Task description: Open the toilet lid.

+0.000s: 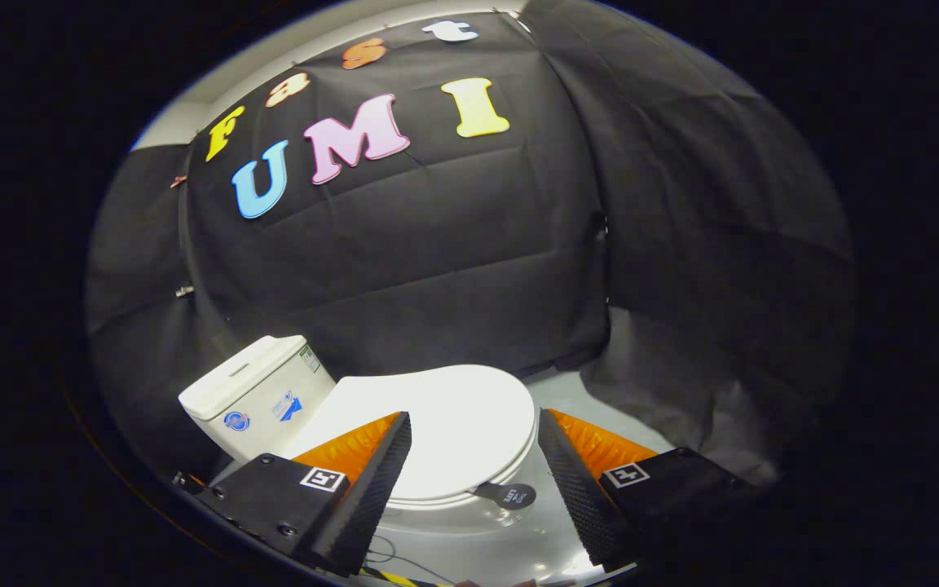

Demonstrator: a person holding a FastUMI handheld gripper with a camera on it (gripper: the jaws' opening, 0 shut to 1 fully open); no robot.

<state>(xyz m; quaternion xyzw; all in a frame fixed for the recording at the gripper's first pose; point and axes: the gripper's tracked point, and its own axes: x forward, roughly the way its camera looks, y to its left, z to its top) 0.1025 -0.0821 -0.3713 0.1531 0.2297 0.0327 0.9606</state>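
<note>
A white toilet sits below and ahead of me, its lid [453, 416] lying flat and closed over the bowl. A small dark pull tab [510, 494] sticks out from the lid's front rim, between my two fingers. The white cistern [253, 391] stands behind the lid, beyond my left finger. My gripper [473, 436] hovers above the front of the lid, open, with its black ridged fingers [380, 473] spread wide and nothing between them touching. The bowl's glossy rim [478, 538] shows under the lid.
Black cloth walls close in behind the toilet and to the right. A strip of pale floor [592, 399] lies right of the lid. A thin cable [392, 554] runs near the bowl's front.
</note>
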